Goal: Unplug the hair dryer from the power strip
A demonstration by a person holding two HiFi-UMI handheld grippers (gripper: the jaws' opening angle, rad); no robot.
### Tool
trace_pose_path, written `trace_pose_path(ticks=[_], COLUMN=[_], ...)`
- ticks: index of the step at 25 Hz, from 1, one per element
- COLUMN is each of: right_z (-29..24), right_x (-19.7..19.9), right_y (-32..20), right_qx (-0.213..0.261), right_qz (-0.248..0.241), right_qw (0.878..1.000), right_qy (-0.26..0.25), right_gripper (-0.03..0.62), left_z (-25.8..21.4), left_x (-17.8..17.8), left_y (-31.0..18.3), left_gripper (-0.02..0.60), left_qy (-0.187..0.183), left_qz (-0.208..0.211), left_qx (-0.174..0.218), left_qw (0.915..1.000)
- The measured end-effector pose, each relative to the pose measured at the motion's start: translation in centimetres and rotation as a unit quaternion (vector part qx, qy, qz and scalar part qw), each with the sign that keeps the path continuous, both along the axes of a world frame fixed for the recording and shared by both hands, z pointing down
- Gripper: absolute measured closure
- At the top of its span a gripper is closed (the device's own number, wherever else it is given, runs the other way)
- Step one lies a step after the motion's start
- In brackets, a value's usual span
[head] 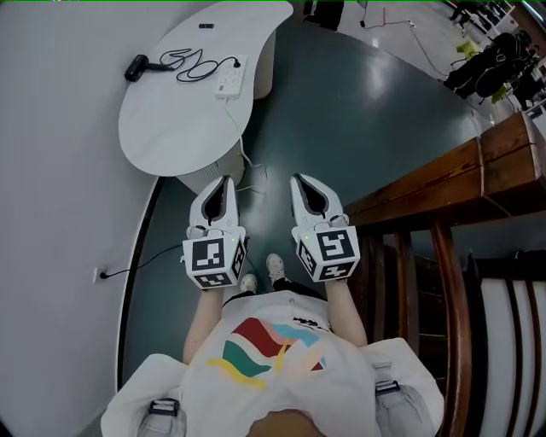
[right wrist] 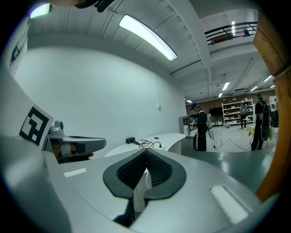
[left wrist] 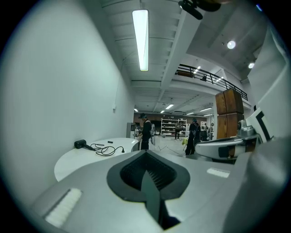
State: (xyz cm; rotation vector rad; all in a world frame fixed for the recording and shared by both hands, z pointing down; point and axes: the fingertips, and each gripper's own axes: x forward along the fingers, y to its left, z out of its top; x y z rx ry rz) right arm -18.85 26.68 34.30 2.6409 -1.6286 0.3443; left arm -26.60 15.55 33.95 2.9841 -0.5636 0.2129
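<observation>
A black hair dryer [head: 136,66] lies at the far left of a white curved table [head: 171,128]. Its black cord [head: 192,64] coils to a plug [head: 236,62] at the white power strip [head: 231,77]. Both grippers hover side by side over the dark floor, well short of the table. The left gripper [head: 226,182] and the right gripper [head: 301,181] are shut with nothing in them. In the left gripper view the hair dryer [left wrist: 80,144] and cord [left wrist: 107,150] lie far beyond the closed left gripper [left wrist: 146,153]. The right gripper view shows the hair dryer [right wrist: 131,140] distant past the closed right gripper [right wrist: 146,153].
A wooden table [head: 478,171] with chairs stands close on the right. The strip's white cable [head: 247,175] hangs to the floor by the table's base. A black cable [head: 128,273] runs from the left wall. A small black object [head: 206,26] lies on the table. People [left wrist: 146,132] stand far off.
</observation>
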Motion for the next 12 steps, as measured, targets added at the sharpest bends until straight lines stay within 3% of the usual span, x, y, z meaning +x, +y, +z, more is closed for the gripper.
trace_pose_path(ticks=[12], right_z=[-0.6], right_x=[5.7], right_y=[2.6], right_qx=[-0.004], right_qz=[0.016], right_qw=[0.999], right_qy=[0.03], right_gripper=[0.582], left_z=[-1.3], left_x=[4.4], left_y=[-0.5], left_gripper=[0.581], left_qy=[0.027], left_qz=[-0.007], left_qx=[0.018], left_qw=[0.9995])
